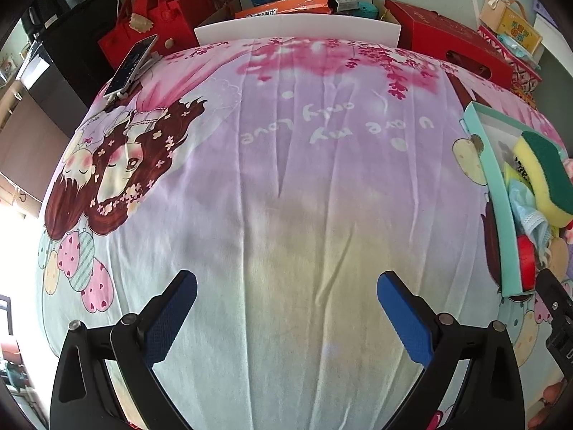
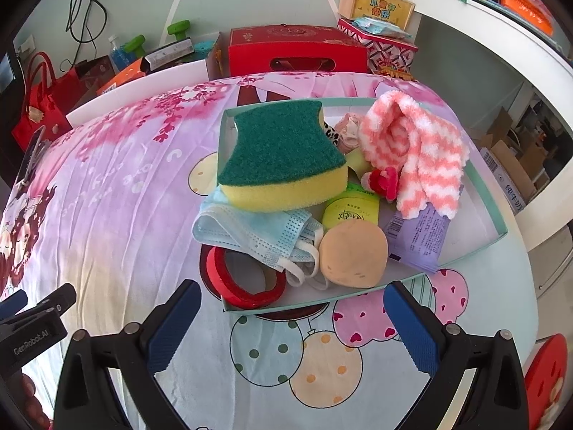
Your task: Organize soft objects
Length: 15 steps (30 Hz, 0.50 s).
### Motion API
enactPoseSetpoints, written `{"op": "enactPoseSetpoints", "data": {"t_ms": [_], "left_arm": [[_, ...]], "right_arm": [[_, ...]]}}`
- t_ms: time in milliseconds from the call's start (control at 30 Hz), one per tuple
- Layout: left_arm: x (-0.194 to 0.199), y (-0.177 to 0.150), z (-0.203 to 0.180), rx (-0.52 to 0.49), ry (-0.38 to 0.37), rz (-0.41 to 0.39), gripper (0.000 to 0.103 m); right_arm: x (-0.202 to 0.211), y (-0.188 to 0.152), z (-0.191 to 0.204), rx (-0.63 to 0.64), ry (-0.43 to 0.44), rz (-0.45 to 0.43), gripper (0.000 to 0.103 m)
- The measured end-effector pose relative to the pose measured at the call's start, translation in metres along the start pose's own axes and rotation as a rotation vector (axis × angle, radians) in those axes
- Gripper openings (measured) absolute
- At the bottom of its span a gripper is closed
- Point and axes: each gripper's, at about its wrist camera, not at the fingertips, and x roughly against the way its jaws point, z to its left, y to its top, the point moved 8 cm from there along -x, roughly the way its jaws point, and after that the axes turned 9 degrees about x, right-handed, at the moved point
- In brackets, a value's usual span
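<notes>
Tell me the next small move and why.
Probably ease the open right tool forward onto the sponge: it sits on top of the pile in the tray, nearest and unobstructed, while the left tool hangs open over bare cloth.

One sponge, one face mask, one striped sock, two green dumbbells.

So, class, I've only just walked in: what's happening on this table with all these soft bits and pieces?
A person holds two grippers over a table covered with a cartoon cloth. Both are open and empty. The right gripper faces a shallow box piled with soft things: a sponge on top, a face mask, a striped sock, a round puff. The left gripper hovers over bare cloth. Nothing is gripped right now.
</notes>
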Motion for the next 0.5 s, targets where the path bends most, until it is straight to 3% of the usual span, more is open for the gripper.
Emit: {"op": "enactPoseSetpoints", "data": {"t_ms": [500], "left_arm": [[-0.0067, 0.0022, -0.0101, -0.018, 0.015, 0.018, 0.101]], "right_arm": [[-0.0042, 0.0009, -0.001, 0.01, 0.006, 0.002, 0.103]]}}
